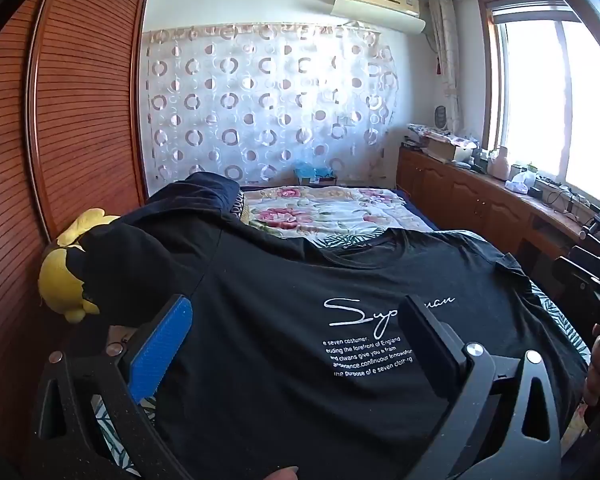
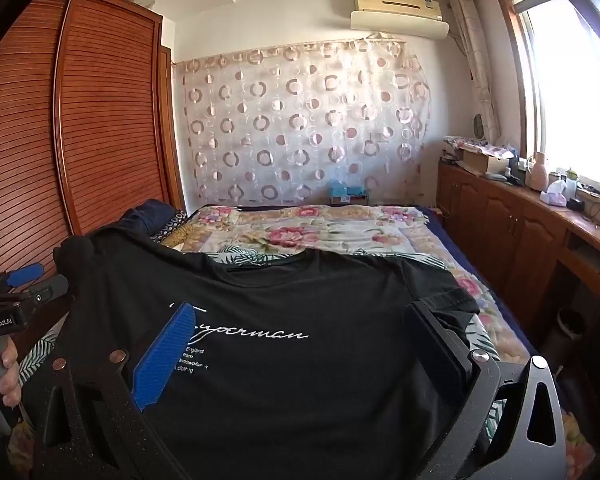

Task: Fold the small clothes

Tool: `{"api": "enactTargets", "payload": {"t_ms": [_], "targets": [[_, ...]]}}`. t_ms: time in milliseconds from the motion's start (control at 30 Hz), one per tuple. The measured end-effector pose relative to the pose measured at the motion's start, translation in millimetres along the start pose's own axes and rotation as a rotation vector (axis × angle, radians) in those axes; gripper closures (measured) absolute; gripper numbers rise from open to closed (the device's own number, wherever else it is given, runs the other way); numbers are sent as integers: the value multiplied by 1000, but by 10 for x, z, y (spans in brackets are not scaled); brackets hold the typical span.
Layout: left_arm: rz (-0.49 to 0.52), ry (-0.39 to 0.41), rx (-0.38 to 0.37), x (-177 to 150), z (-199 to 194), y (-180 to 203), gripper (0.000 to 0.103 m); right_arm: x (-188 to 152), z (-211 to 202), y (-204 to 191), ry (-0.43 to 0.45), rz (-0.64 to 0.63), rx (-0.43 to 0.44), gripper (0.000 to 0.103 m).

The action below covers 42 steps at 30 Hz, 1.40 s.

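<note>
A black tee (image 1: 300, 320) lies spread face up on the bed (image 1: 340, 208), collar toward twelve o'clock in both views, white script and small print across its chest; it covers the near half of the bed, the floral quilt (image 2: 320, 228) showing bare beyond the collar. In the left wrist view the tee's left sleeve runs up toward ten o'clock and drapes over a yellow plush (image 1: 66, 276) at nine o'clock; the right sleeve ends at about three o'clock, near the bed's edge.

The left gripper (image 1: 296, 328) hangs above the tee's lower chest, fingers spread wide and holding nothing; its blue pad (image 1: 162, 344) stands at eight o'clock, the dark one at four o'clock, the print between them; whether the tips touch the cloth I cannot tell. The right gripper (image 2: 300, 340) hangs likewise over the tee, fingers released and wide apart, blue pad (image 2: 166, 354) at eight o'clock over the start of the script, the dark finger at four o'clock by the right sleeve hem; nothing is grasped.

In the right wrist view a hand (image 2: 8, 376) at nine o'clock grips the left tool's handle; in the left wrist view the right tool shows at three o'clock.

A louvred wardrobe (image 1: 80, 100) fills nine to eleven o'clock; a circle-patterned curtain (image 2: 300, 120) hangs at twelve; a window (image 1: 548, 100) and low cabinets (image 2: 500, 224) run from one to three o'clock.
</note>
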<state>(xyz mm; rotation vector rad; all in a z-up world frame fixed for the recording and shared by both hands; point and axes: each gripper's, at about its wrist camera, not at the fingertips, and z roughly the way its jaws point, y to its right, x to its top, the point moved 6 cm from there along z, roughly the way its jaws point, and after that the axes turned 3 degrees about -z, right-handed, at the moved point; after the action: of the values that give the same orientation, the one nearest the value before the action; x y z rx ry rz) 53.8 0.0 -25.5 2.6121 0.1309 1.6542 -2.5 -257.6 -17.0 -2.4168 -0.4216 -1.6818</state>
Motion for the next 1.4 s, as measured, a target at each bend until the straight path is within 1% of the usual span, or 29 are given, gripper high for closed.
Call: {"api": "enactTargets", "payload": {"t_ms": [267,500,533,600,1400], "targets": [[-4,-1,-3,3,-21,-26,0,13,0,4,26,13,12,0],[0,0,0,32,-34,-69,0,12,7,22,26,11,14,0],[0,0,-2,35,-36,-75,0,10,-23,-25,26,6,13,0],[14,3,8,7,-40,33,0,6,-25,-34,27,3,14,0],[14,9,23,20,-52,20,0,22,-34,-49,32,11,16,0]]}}
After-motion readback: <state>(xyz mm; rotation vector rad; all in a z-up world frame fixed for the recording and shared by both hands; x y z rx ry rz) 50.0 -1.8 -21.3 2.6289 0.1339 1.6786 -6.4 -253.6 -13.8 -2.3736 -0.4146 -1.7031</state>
